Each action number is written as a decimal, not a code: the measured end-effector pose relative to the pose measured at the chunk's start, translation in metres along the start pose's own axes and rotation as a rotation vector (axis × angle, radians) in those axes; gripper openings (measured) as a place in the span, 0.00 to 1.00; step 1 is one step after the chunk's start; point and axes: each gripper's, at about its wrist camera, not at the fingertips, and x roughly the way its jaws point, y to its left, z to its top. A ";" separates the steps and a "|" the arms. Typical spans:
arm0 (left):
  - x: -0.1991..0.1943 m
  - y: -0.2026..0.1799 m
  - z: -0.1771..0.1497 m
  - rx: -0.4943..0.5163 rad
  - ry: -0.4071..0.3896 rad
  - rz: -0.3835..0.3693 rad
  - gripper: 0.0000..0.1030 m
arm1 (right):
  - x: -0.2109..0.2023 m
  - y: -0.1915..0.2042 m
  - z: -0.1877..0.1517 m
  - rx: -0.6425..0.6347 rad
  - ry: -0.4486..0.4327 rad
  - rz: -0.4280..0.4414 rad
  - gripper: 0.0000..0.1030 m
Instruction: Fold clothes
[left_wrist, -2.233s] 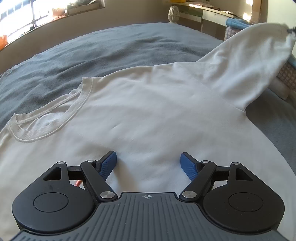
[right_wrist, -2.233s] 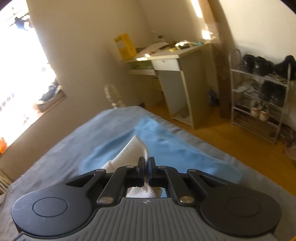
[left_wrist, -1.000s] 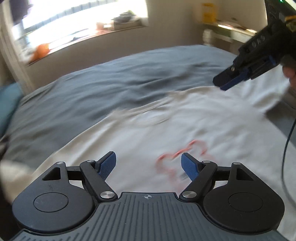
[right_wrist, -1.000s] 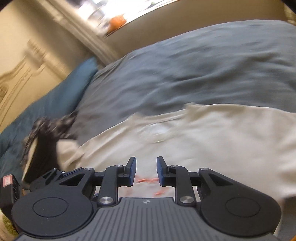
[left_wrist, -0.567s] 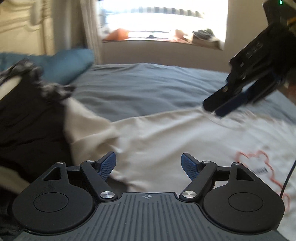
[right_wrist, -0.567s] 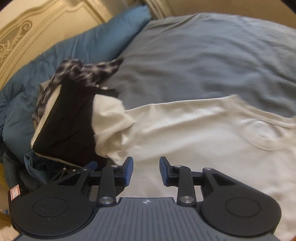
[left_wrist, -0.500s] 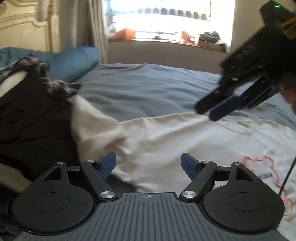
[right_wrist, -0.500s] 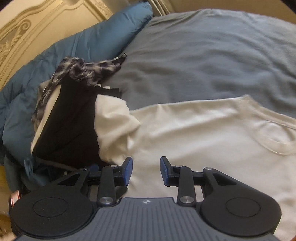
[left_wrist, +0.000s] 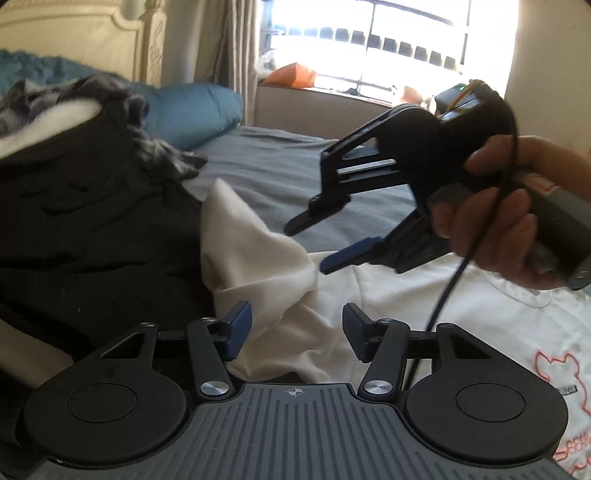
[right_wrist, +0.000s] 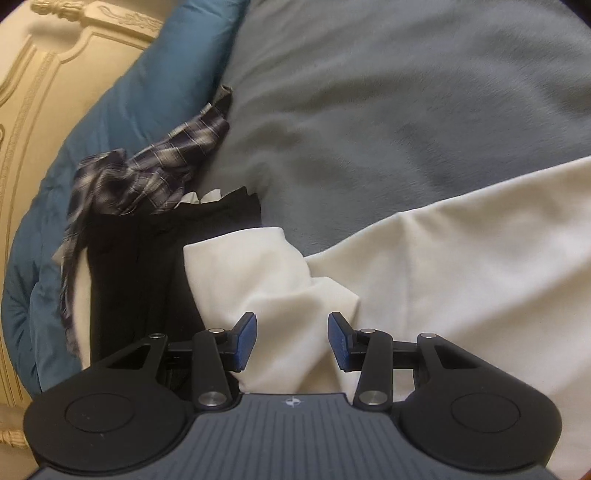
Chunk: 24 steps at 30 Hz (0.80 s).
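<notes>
A white T-shirt (left_wrist: 424, 306) with an orange outline print lies flat on the grey bed. Its left sleeve (left_wrist: 255, 254) is crumpled up against a pile of dark clothes. My left gripper (left_wrist: 297, 325) hovers at that sleeve, its jaws closing, with sleeve cloth lying between the pads but not pinched. A hand (left_wrist: 495, 225) holds my right gripper (left_wrist: 308, 247) just above the sleeve's far side. In the right wrist view the right gripper (right_wrist: 291, 332) is over the sleeve (right_wrist: 258, 269), jaws opening, nothing gripped. The shirt body (right_wrist: 480, 266) spreads to the right.
A pile of black clothes (right_wrist: 140, 266) with a plaid garment (right_wrist: 155, 162) on top lies left of the sleeve. Behind it are a blue pillow (right_wrist: 122, 107) and the cream headboard (right_wrist: 40, 92). Grey bedsheet (right_wrist: 406, 92) stretches beyond the shirt. A cable (left_wrist: 443, 295) hangs from the right gripper.
Both grippers swung left from the shirt's chest to the crumpled sleeve beside the dark pile and sank closer to it. The left jaws narrowed. The right jaws widened a little.
</notes>
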 end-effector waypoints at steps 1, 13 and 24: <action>0.001 0.002 0.000 -0.009 0.001 -0.003 0.50 | 0.006 0.001 0.003 0.008 0.007 -0.002 0.44; -0.004 0.012 -0.004 -0.038 -0.012 -0.010 0.44 | 0.019 0.021 -0.005 -0.086 -0.050 0.013 0.04; -0.040 0.016 -0.003 -0.069 -0.090 -0.115 0.45 | -0.092 0.015 -0.037 -0.247 -0.284 0.066 0.03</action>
